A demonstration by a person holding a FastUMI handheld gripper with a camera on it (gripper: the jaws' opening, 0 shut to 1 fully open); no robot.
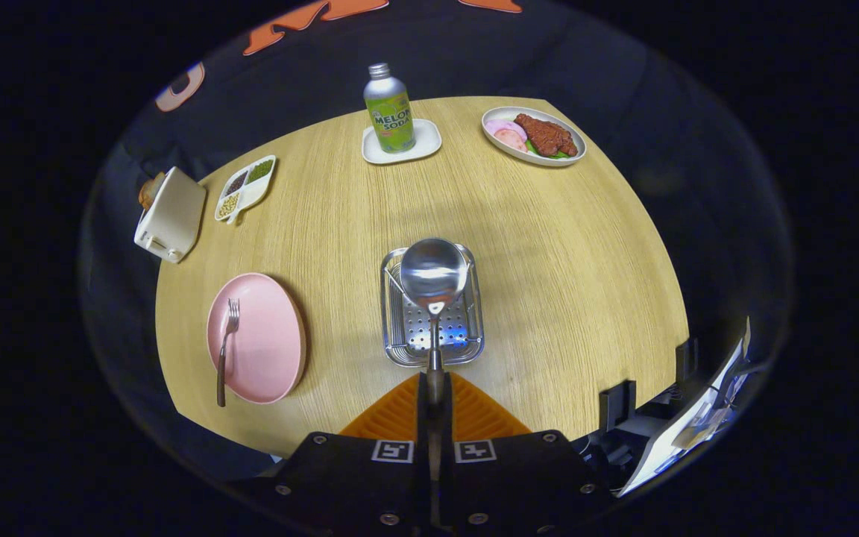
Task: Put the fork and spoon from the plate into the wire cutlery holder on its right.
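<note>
My tongs are clamped on the spoon by its handle, which runs straight ahead, bowl hanging over the wire cutlery holder near the table's front edge. Fork waits on the pink plate, off left, handle toward me.

Showed the hand-held gripper as a black, boxy body with two orange ribbed fingers tapering forward to a shared point. Carried a pair of small square black-and-white markers side by side on the top face, one on each half, split by a narrow dark slot down the middle. Had silver screw heads dotted along the corners and front edge of the matte black plates.
</note>
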